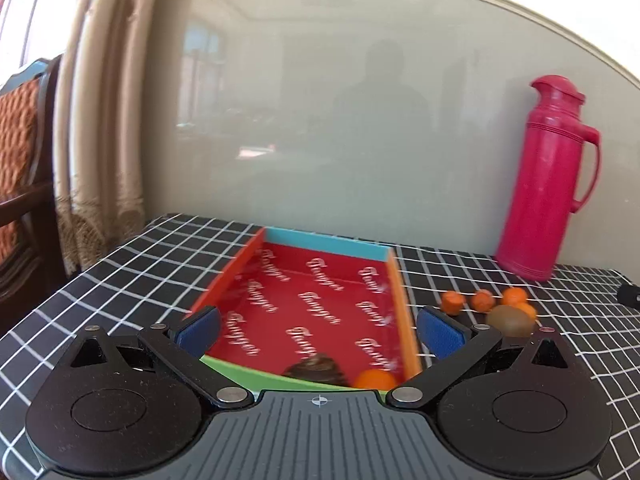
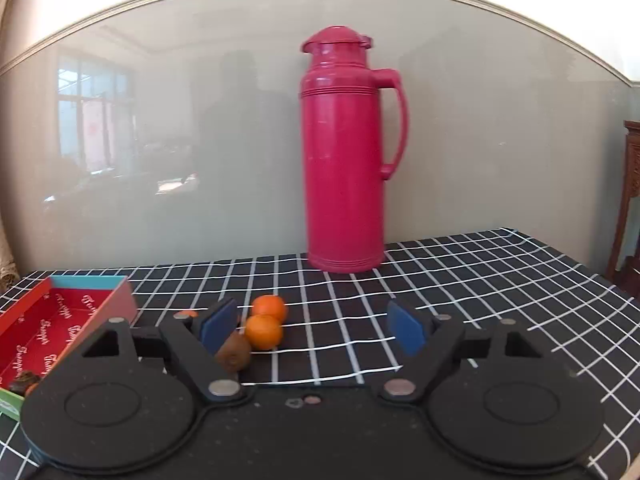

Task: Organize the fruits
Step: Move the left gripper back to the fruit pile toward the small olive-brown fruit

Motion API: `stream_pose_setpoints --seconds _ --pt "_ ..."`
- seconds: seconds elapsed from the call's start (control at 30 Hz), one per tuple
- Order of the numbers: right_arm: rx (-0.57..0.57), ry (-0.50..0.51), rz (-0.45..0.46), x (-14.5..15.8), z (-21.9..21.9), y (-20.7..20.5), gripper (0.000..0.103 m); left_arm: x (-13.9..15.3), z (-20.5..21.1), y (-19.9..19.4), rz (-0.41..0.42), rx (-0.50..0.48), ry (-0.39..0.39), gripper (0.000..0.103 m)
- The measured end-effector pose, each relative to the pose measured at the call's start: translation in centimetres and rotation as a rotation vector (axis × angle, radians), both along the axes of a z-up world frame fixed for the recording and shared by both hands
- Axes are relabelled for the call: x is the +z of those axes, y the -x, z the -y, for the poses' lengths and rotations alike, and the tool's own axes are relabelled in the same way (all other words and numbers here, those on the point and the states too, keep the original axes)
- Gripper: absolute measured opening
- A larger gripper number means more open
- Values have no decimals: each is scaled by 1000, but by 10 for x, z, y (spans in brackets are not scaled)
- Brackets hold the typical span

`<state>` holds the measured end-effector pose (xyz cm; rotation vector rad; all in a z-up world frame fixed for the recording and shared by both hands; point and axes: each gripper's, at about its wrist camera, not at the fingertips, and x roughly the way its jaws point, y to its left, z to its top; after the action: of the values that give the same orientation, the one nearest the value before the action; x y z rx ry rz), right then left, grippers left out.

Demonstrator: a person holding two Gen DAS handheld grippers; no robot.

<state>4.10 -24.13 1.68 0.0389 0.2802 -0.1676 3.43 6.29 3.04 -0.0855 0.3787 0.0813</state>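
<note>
A shallow red box (image 1: pixel 320 300) with coloured walls lies on the checked tablecloth; at its near end sit a dark brown fruit (image 1: pixel 316 368) and an orange (image 1: pixel 374 379). My left gripper (image 1: pixel 318 330) hovers open over the box's near end, nothing between its blue pads. To the right of the box lie a kiwi (image 1: pixel 510 319) and several small oranges (image 1: pixel 482 300). In the right wrist view the kiwi (image 2: pixel 234 351) and two oranges (image 2: pixel 263 331) lie just inside the left finger of my open right gripper (image 2: pixel 316 330), untouched. The box (image 2: pixel 48 320) is at left.
A tall pink thermos (image 2: pixel 344 152) stands at the back of the table against a glossy grey wall panel. A curtain (image 1: pixel 104 120) and a wooden chair (image 1: pixel 24 168) are at far left. A small dark object (image 1: pixel 630 295) lies near the table's right edge.
</note>
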Motion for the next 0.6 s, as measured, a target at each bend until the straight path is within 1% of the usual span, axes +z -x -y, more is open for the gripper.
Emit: stream_pose_setpoints --seconds 0.17,0.3,0.47,0.6 --pt "-61 -6 -10 -3 28 6 82 -2 34 -1 22 -66 -41 103" --pt "-113 -10 -24 -7 51 9 82 -6 59 -4 -3 -132 -50 103" --pt "-164 7 -38 -13 75 15 82 -13 93 -8 -18 -197 -42 103" --pt "-195 4 -40 -14 92 20 82 -20 121 -14 -40 -245 -67 103"
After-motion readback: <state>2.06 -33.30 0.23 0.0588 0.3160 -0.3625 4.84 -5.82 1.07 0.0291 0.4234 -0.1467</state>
